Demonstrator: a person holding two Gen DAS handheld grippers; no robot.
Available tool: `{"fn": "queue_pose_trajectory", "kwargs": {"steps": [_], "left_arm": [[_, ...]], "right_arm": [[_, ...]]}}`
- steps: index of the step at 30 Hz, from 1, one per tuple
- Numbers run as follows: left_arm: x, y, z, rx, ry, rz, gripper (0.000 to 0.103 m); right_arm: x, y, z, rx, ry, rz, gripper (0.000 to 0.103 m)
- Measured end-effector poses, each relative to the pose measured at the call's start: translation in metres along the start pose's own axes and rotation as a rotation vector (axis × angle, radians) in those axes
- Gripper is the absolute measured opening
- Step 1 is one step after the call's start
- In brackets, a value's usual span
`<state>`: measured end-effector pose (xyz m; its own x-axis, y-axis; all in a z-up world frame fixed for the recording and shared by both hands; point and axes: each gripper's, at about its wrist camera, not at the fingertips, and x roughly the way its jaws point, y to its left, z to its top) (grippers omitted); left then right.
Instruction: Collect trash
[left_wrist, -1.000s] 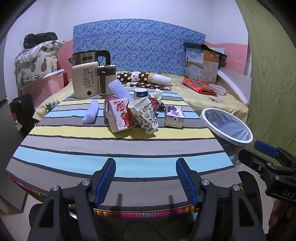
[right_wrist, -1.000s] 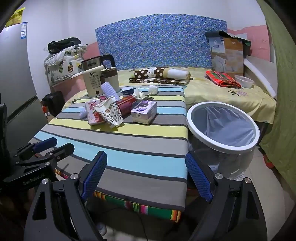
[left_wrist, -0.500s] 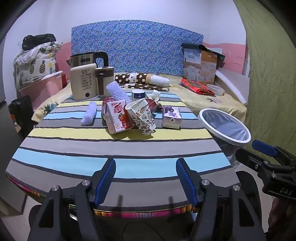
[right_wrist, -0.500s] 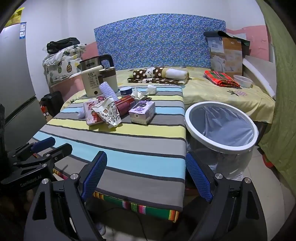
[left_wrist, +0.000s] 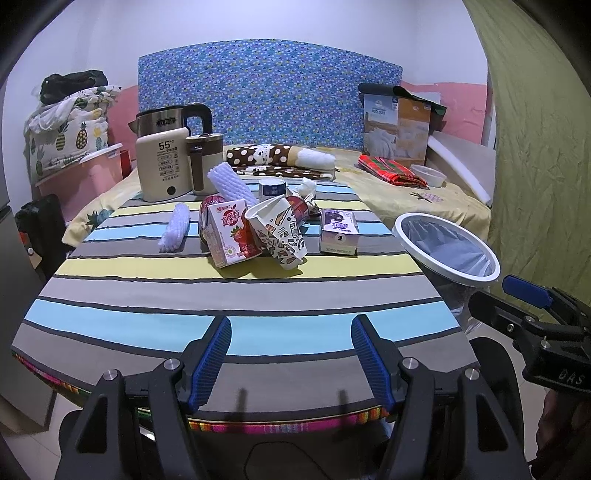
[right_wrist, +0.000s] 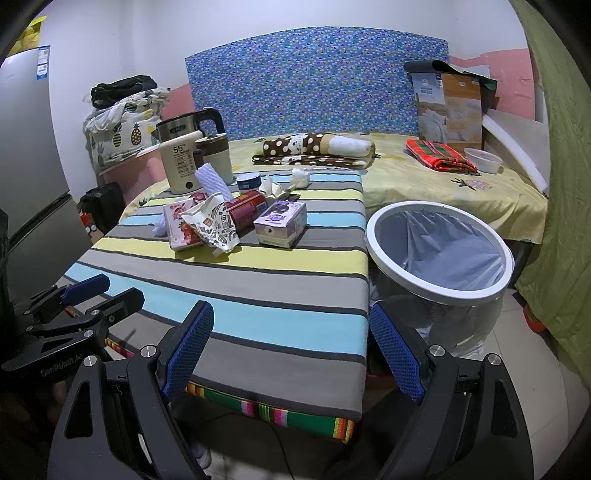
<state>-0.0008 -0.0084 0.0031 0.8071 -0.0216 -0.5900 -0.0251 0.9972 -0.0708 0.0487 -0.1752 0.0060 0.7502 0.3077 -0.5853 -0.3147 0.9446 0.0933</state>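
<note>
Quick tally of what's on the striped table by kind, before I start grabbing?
Drink cartons: 2
Paper cups: 1
Red cans: 2
Foam sleeves: 2
Kettles: 1
Mugs: 1
Small tubs: 1
Crumpled tissues: 1
Total: 11

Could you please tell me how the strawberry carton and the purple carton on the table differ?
The strawberry carton is red and pink with a strawberry picture; the purple carton is lilac and white. The strawberry carton leans against the crumpled paper cup in the pile; the purple carton sits apart, nearer the bin. Both are small drink boxes on the striped table, untouched.
</note>
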Motion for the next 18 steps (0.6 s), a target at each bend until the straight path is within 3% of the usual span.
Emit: {"fn": "queue_pose_trajectory", "kwargs": {"steps": [18], "left_arm": [[0.0005, -0.0016, -0.0005, 0.005, 0.0, -0.001, 0.067]], "right_arm": [[-0.0001, -0.0021, 0.0004, 0.004, 0.003, 0.0, 0.087]]}}
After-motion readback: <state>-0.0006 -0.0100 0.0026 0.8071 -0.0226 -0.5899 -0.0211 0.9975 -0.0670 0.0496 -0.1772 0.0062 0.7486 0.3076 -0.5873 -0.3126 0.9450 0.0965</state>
